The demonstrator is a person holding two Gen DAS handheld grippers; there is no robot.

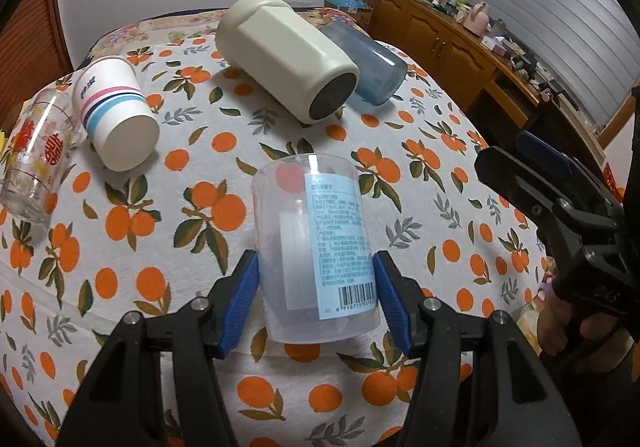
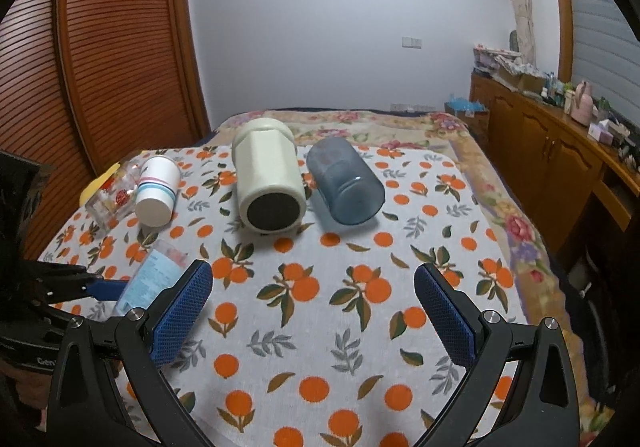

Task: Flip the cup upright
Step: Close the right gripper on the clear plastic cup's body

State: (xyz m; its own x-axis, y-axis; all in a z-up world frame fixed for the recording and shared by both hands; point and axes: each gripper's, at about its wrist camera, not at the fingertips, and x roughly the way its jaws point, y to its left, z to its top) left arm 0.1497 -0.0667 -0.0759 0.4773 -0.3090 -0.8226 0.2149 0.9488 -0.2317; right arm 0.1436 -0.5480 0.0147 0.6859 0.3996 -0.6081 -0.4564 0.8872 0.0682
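Lying on its side on the orange-print cloth (image 1: 192, 151) over the bench: a clear plastic measuring cup (image 1: 316, 247) with a pale blue label and barcode, one end toward the camera, other end pointing away. Pinched at its near end by the left tongs (image 1: 316, 287), blue pads (image 1: 244, 299) pressed against both flanks of the cup. Seen again low at the left edge of the right wrist view, partly hidden behind a blue pad (only the label and a sliver of wall visible there) (image 2: 154, 279).

Right tongs (image 2: 313, 311) spread wide above bare cloth, nothing between the pads, off to the right of the cup.

Farther back, also lying down: a cream thermos (image 1: 280, 55) with dark base toward the camera, touching or just beside a blue translucent tumbler (image 1: 368, 63) on its right. At far left, a striped paper cup (image 1: 116, 111) on its side, next to a clear glass with red print (image 1: 34, 159). Wooden cabinets (image 1: 440, 35) along the right wall, cluttered on top.
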